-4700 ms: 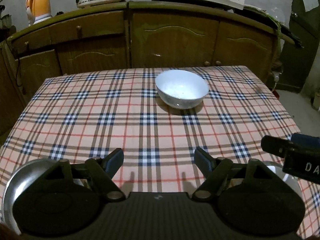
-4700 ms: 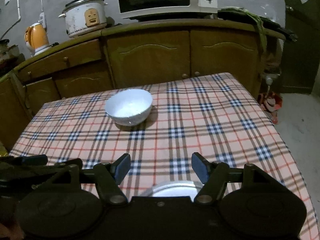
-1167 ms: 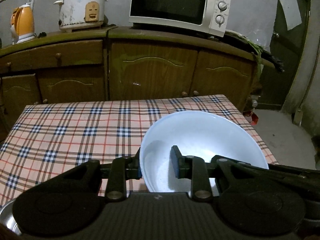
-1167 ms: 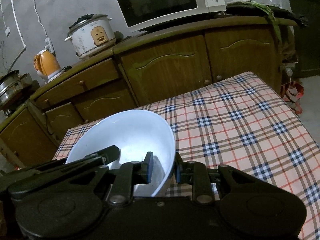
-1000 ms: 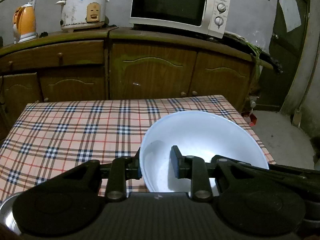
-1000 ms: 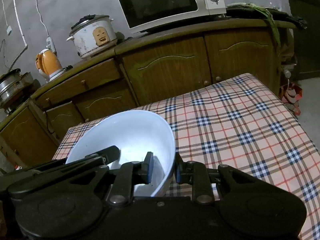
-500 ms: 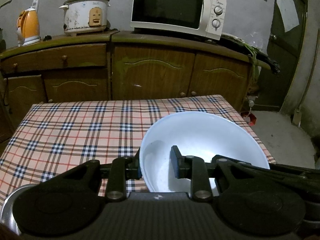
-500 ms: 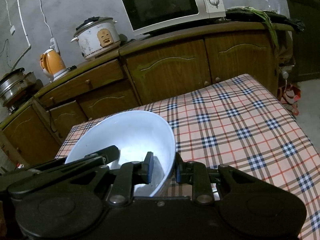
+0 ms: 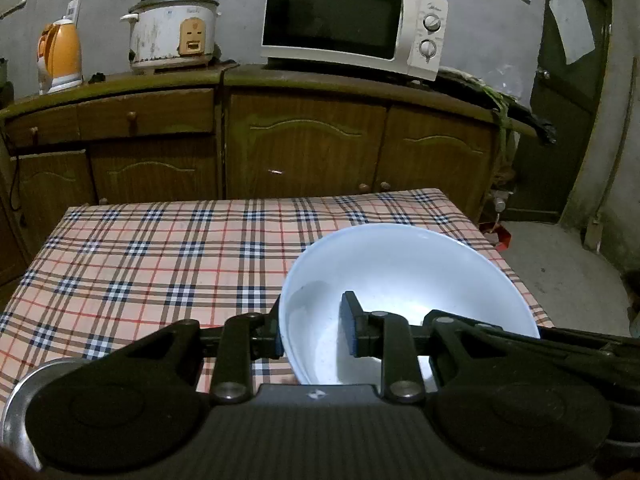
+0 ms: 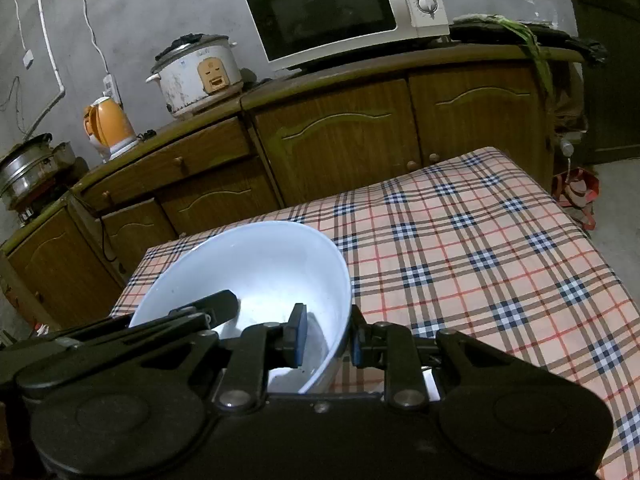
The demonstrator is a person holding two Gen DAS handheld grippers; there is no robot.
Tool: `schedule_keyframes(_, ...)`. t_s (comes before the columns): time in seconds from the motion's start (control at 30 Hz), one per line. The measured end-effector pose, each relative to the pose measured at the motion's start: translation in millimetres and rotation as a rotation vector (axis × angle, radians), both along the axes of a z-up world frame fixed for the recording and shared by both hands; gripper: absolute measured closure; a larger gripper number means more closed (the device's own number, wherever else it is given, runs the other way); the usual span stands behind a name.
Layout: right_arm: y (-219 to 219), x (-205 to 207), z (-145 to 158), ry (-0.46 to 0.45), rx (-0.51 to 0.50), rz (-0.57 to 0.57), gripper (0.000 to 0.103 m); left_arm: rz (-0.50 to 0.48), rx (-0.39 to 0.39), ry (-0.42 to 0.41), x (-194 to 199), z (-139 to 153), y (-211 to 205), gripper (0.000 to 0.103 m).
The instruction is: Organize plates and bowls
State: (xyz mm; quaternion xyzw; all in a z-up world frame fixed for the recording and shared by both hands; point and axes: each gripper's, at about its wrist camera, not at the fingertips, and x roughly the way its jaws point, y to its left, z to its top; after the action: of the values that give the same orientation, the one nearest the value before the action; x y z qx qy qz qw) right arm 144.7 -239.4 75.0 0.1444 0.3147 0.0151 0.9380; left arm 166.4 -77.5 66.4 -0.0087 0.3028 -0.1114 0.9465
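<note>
A white bowl [image 9: 408, 276] hangs tilted above the plaid tablecloth [image 9: 160, 264], gripped from both sides. My left gripper [image 9: 312, 332] is shut on the bowl's left rim, with one pad inside and one outside. In the right wrist view, my right gripper [image 10: 327, 340] is shut on the right rim of the same bowl [image 10: 260, 272]. The left gripper's finger [image 10: 208, 308] reaches into the bowl from the left. A steel plate [image 9: 20, 396] shows at the lower left under my left gripper.
Behind the table stands a wooden cabinet [image 9: 304, 148] with a microwave [image 9: 348, 20], a rice cooker [image 9: 172, 32] and an orange kettle [image 9: 60, 56] on top. The table's far and right edges [image 10: 560, 208] drop to the floor. A dark door [image 9: 576, 80] is at the right.
Several seconds ago the bowl stood mid-table and both grippers were open. Now both are shut on its rim and it is lifted. Over the last second the pair drifted slightly with the grip unchanged.
</note>
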Motion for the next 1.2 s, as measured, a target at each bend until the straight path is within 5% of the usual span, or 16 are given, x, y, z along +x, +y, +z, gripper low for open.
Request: schedule_keyframes(1.2, 0.6, -30.5, -5.4, 0.005, -0.006, -0.006, 0.074, -0.015, 0.004, 0.004, -21.2, -5.9, -4.1, 0.074)
